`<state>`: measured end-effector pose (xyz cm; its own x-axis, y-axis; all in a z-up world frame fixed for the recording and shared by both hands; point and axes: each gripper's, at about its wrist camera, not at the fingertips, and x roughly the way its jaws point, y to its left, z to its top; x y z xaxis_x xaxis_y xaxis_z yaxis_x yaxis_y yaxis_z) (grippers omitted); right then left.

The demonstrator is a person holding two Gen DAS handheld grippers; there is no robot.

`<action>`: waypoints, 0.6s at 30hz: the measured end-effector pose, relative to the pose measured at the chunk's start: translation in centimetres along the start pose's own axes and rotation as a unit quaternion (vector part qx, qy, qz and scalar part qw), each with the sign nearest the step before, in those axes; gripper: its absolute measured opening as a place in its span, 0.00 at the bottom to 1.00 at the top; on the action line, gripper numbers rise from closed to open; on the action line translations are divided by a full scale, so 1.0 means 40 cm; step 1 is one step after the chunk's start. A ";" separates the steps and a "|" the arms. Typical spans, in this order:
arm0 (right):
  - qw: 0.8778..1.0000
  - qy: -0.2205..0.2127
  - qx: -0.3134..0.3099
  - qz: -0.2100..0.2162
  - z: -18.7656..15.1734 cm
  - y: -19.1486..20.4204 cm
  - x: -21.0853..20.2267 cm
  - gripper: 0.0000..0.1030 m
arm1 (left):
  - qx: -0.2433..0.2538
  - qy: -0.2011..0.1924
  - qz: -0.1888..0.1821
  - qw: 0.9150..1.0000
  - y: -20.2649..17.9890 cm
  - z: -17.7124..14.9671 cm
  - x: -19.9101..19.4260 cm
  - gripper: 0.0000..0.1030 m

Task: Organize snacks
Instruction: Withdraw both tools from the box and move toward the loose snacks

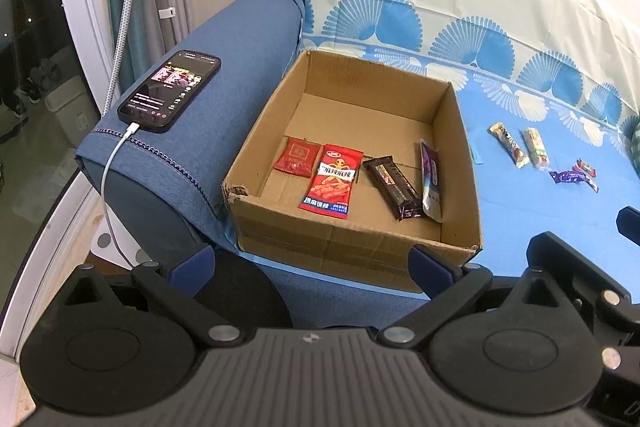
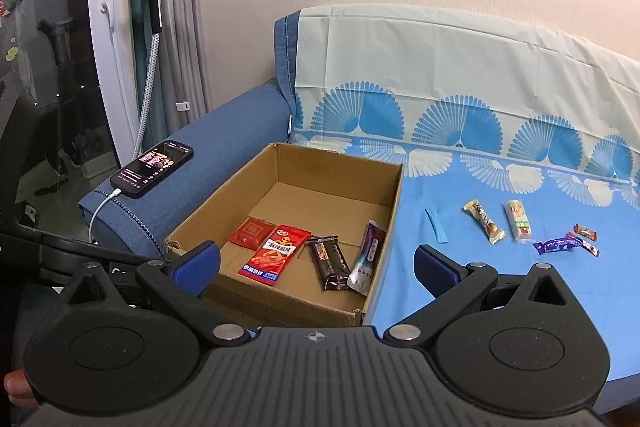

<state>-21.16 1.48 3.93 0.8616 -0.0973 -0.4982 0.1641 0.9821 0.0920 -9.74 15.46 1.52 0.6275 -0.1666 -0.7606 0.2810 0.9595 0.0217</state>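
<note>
An open cardboard box [image 1: 360,239] [image 2: 280,301] sits on the blue sofa seat by the armrest. Inside lie a small red sachet [image 1: 298,158] [image 2: 252,231], a red snack packet [image 1: 332,182] [image 2: 276,254], a dark bar [image 1: 394,193] [image 2: 329,262] and a purple-white pouch [image 1: 431,183] [image 2: 368,257] leaning on the right wall. On the seat to the right lie two wrapped bars [image 1: 508,145] [image 2: 484,221], [image 1: 535,147] [image 2: 519,222] and small purple and red candies [image 1: 568,177] [image 2: 554,246]. My left gripper [image 1: 312,259] and right gripper [image 2: 318,263] are open and empty, held before the box's near edge.
A phone [image 1: 170,91] [image 2: 152,167] on a white charging cable lies on the blue armrest left of the box. A thin blue strip [image 2: 436,225] lies on the patterned sheet [image 2: 460,267]. A curtain and a window stand at the far left.
</note>
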 end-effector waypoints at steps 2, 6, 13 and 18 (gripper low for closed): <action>1.000 0.002 0.001 0.000 0.000 0.000 0.004 0.99 | 0.001 0.001 0.001 1.000 -0.001 0.002 0.004 1.00; 1.000 0.005 0.003 0.000 -0.001 -0.002 0.011 0.99 | 0.002 0.004 0.002 1.000 -0.005 0.003 0.011 1.00; 1.000 0.011 0.007 0.000 -0.003 -0.004 0.024 0.99 | 0.006 0.010 0.004 1.000 -0.008 0.002 0.023 1.00; 1.000 0.017 0.011 0.003 -0.006 -0.008 0.037 0.99 | 0.008 0.016 0.007 1.000 -0.009 0.002 0.033 1.00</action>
<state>-20.06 1.05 2.96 0.8461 -0.0853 -0.5261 0.1694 0.9790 0.1138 -8.94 14.88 0.56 0.6083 -0.1447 -0.7804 0.2838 0.9579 0.0436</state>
